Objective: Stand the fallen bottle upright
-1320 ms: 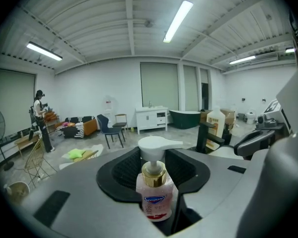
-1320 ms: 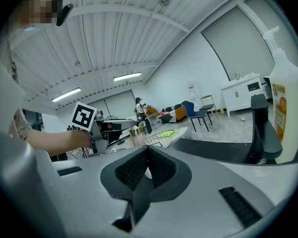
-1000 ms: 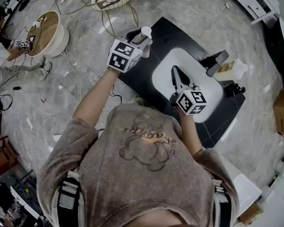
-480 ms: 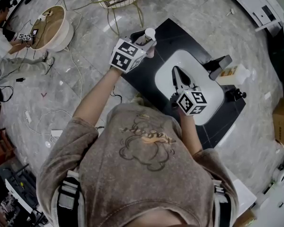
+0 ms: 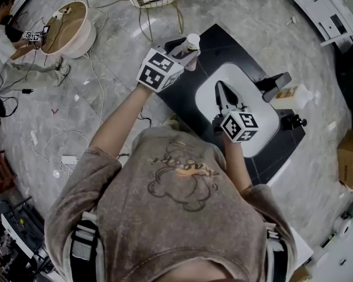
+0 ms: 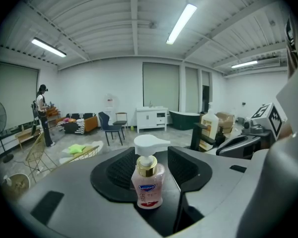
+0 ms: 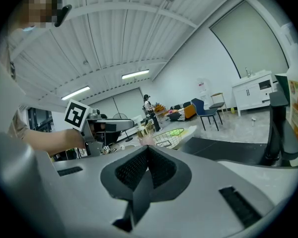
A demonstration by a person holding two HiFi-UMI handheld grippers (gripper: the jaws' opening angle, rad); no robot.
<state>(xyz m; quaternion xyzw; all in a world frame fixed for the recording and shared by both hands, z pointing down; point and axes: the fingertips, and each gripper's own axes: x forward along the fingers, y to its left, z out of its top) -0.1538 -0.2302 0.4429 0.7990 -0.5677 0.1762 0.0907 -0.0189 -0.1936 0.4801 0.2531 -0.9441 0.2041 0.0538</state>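
The pink soap bottle (image 6: 148, 181) stands up straight on the black surface (image 5: 182, 94). It has a gold ring and a white pump on top. In the head view it is at about 10 o'clock from the white sink (image 5: 207, 101), near the edge of the surface.

The left gripper (image 5: 185, 51) is around the bottle. Its jaws have just been opening and are partly open, one on each side of the bottle. They do not seem to squeeze it now, though it is hard to be sure on the left side.

The right gripper (image 7: 148, 150) is closed tight and holds nothing. It hangs over the sink.

A black tap (image 5: 275, 86) is at 2 o'clock from the sink, with another bottle (image 5: 295, 96) just beside it.
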